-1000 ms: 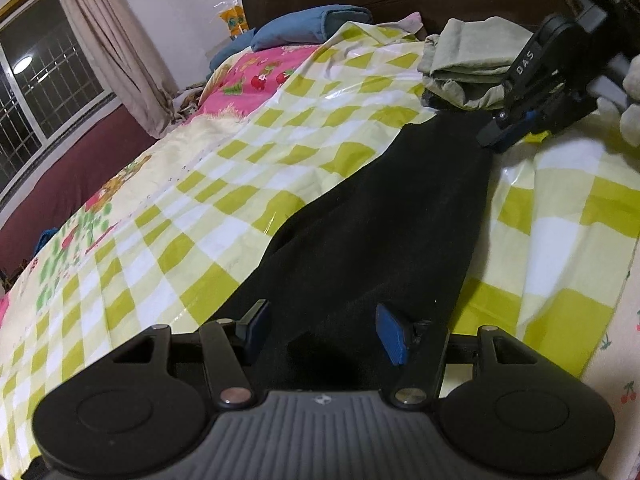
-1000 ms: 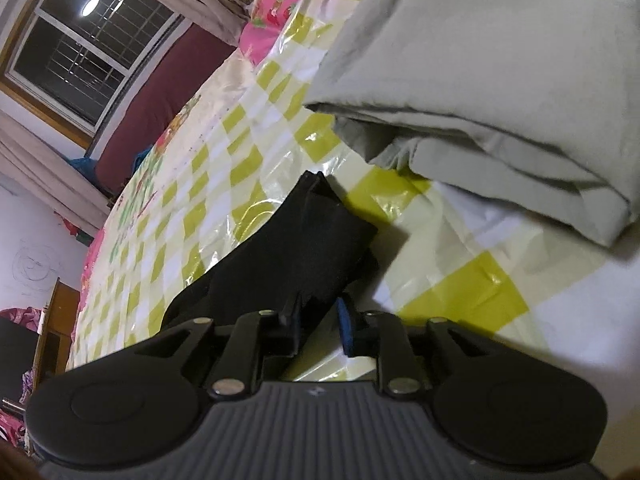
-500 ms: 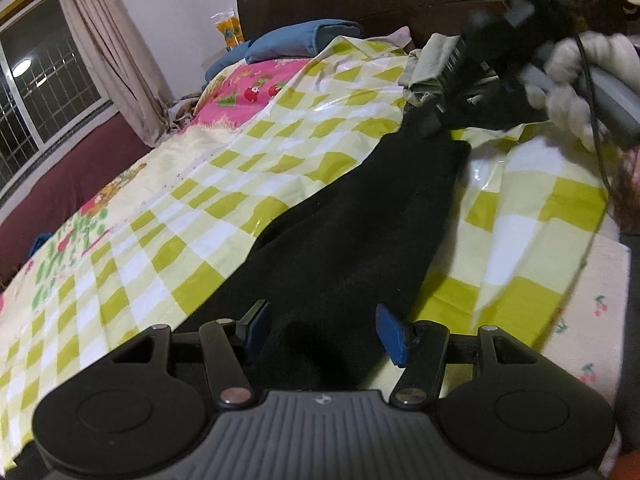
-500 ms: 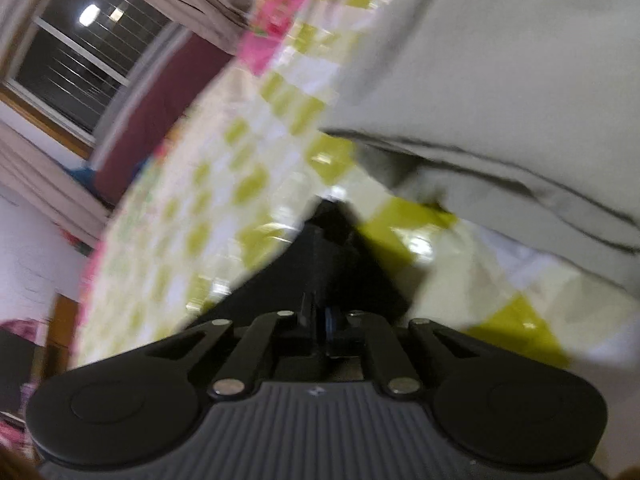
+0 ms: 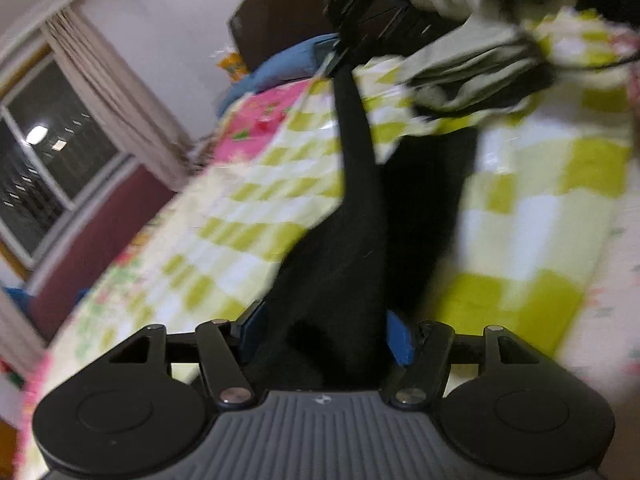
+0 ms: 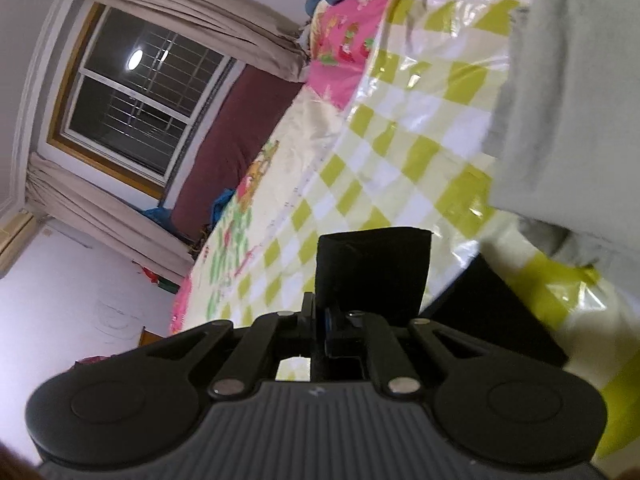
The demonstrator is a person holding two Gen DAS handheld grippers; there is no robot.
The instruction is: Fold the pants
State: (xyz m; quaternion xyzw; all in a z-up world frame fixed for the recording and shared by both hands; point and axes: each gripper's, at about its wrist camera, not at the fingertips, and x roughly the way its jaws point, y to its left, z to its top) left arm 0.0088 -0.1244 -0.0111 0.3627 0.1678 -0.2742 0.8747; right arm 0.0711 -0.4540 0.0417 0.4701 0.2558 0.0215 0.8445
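Black pants (image 5: 352, 240) stretched along checkered bed, far end lifted off it.

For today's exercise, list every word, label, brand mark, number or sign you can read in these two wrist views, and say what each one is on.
No readable text in either view.
Left gripper: a small white emblem on its grey ribbed body, a mark and not letters.
Right gripper: a similar small white emblem on its body, too small to read.
Orange packet by the headboard: print too blurred to read.
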